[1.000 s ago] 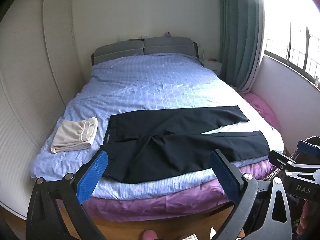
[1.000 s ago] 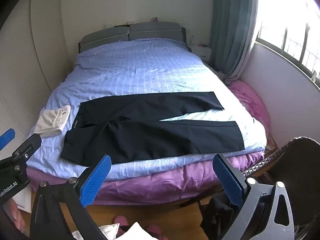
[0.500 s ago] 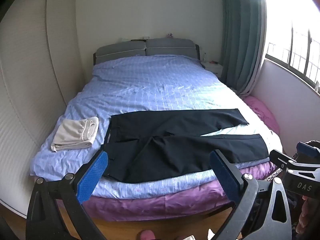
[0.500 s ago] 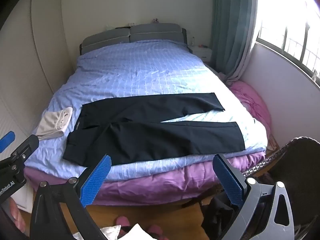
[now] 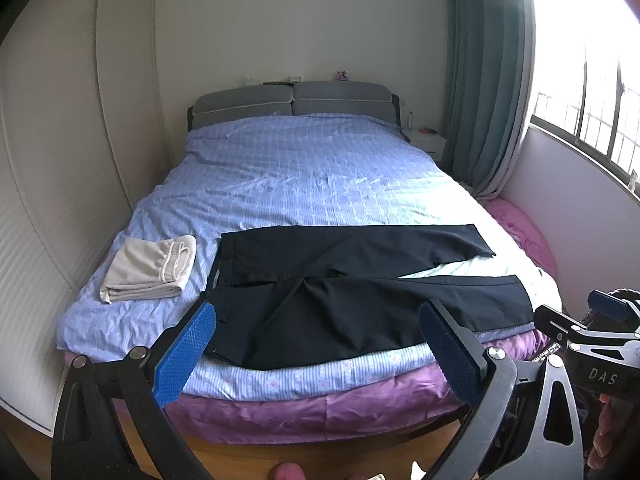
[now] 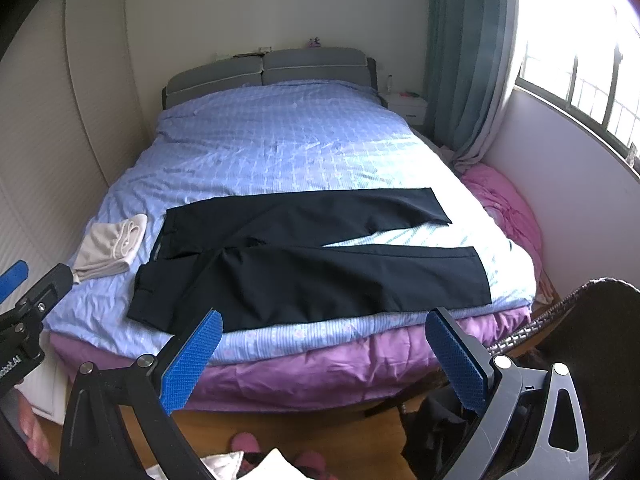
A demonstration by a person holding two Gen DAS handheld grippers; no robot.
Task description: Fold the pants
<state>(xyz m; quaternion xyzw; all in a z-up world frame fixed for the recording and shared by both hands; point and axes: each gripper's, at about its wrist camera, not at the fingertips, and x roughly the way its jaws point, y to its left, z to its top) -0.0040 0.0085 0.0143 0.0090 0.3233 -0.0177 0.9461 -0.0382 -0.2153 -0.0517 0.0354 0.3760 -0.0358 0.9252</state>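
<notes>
Open sheet (image 5: pixel 304 176) beyond pants (image 5: pixel 360 304) — folded cloth (image 5: pixel 150 268) left.

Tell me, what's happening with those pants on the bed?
A person stands at the foot of the bed with a gripping tool in each hand. The left tool and the right tool are both open and hold nothing. The black pants lie spread flat, legs apart, not yet folded. A beige folded garment sits beside them.
</notes>
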